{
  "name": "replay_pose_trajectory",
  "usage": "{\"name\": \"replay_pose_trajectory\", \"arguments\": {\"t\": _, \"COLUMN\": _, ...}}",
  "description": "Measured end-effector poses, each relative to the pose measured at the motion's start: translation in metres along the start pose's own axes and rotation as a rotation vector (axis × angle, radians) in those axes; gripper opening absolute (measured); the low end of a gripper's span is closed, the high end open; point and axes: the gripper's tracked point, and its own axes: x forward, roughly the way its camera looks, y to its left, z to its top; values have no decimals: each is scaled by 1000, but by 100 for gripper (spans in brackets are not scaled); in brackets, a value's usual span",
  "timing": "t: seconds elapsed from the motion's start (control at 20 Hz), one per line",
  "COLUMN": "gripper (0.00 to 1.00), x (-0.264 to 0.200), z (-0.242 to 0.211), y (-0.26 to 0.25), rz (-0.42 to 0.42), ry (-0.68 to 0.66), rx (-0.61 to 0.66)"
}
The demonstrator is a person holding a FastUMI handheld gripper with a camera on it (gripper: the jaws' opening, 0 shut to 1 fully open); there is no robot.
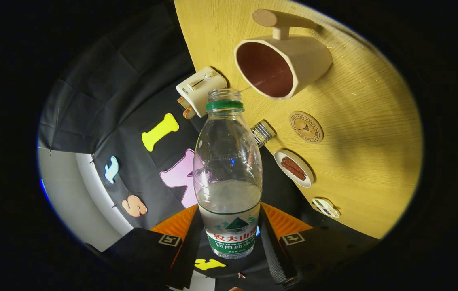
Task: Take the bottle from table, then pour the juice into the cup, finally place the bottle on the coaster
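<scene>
The tongs (231, 238) are clamped on the lower body of a clear plastic water bottle (227, 173), one finger pressing each side at the label; the bottle is uncapped, carries a green ring below its open mouth, and is roughly half full of clear liquid (the whole view is rolled, so the desk (366, 133) runs up one side of the scene); the bottle is held off the desk, its mouth pointing towards the open mouth of a beige cup (283, 64) with a dark red inside and a chunky handle; past the bottle's shoulder a small ridged cap or jar (263, 132) sits at the desk's edge; near it lie a small white dish (293, 168) holding a brown strip and a round coaster (306, 127); a white boxy appliance (200, 89) stands just behind the bottle's mouth.
</scene>
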Motion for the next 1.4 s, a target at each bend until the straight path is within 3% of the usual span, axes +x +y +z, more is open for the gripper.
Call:
{"name": "replay_pose_trajectory", "arguments": {"t": 0.35, "gripper": 74, "x": 1, "z": -2, "y": -3, "rz": 16, "ry": -8, "rx": -57}}
{"name": "replay_pose_trajectory", "arguments": {"t": 0.55, "gripper": 74, "x": 3, "z": -4, "y": -15, "rz": 17, "ry": -9, "rx": -173}}
{"name": "replay_pose_trajectory", "arguments": {"t": 1.0, "gripper": 75, "x": 3, "z": 10, "y": -40, "rz": -44, "ry": -21, "rx": -806}}
{"name": "replay_pose_trajectory", "arguments": {"t": 1.4, "gripper": 75, "x": 9, "z": 39, "y": -10, "rz": -91, "ry": -219, "rx": -1404}}
